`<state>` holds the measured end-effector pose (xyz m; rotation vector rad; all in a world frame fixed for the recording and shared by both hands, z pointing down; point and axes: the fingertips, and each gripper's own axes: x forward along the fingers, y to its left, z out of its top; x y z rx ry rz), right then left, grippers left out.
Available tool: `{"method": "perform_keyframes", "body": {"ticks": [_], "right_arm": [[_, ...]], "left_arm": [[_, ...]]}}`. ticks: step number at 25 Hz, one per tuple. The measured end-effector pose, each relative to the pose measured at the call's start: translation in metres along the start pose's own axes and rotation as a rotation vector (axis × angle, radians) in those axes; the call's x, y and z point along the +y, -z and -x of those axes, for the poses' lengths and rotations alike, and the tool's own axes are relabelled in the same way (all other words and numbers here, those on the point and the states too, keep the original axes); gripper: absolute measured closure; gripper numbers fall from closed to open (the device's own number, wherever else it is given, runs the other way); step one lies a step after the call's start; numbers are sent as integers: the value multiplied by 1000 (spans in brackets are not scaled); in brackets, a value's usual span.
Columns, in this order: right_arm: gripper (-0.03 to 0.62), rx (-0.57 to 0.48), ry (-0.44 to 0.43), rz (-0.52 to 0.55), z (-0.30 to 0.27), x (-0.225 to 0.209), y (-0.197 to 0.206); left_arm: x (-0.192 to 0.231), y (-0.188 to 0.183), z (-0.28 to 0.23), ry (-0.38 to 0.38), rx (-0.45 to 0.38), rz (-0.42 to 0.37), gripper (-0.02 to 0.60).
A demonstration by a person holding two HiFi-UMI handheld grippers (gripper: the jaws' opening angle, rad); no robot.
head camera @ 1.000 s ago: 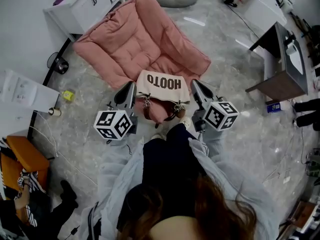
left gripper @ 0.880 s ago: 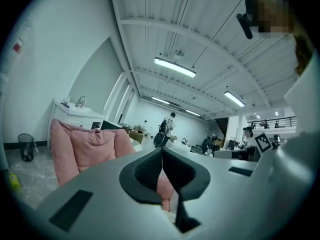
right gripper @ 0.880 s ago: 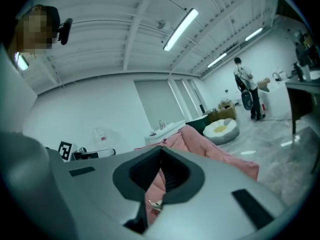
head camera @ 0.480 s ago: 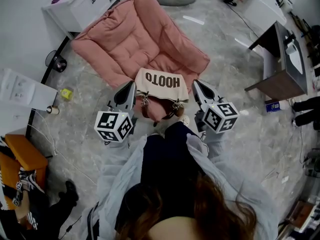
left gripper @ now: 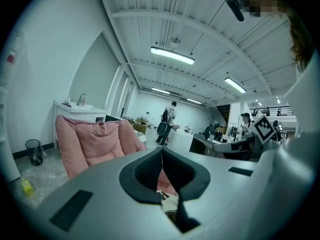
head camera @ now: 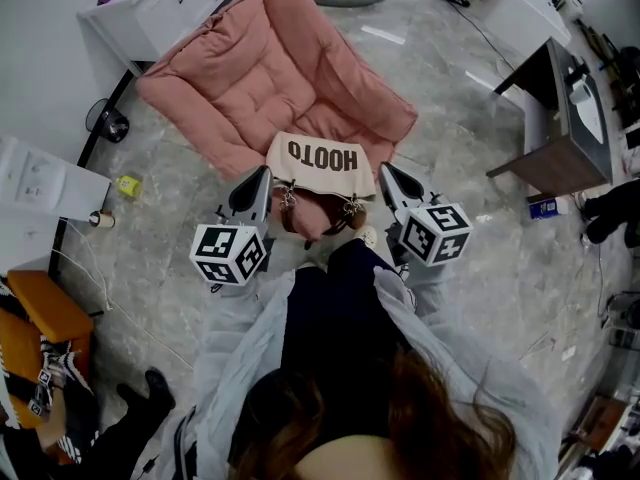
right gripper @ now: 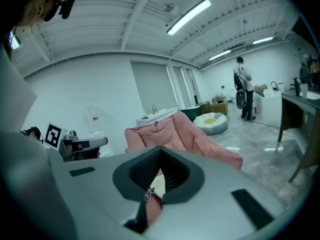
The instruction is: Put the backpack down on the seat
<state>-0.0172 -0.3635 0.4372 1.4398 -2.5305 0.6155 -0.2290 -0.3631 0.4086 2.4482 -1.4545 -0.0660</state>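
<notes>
Left hand-held gripper (head camera: 264,171) and right hand-held gripper (head camera: 384,168) pinch the soft, saggy-looking backpack (head camera: 320,163) by its straps (head camera: 296,223) at the seat (head camera: 260,68) front

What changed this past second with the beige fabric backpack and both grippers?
Little. A bystander's boot at lower left shifted rightward. The left gripper and right gripper stay shut on the straps of the beige fabric backpack, still hanging at the front edge of the pink cushioned chair.
</notes>
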Motion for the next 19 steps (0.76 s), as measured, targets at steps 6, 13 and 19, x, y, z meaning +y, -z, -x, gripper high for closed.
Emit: {"method": "perform_keyframes", "body": {"ticks": [6,13,19], "right_arm": [[586,14,0,-11,1,1,3],[586,26,19,-26,0,-1,12],[586,38,17,-44,-3,-2,18]], "left_arm": [[-2,5,-2,14,17,13,563],[-1,13,0,20,38,18,563],[3,19,1,8,58,20,563]]}}
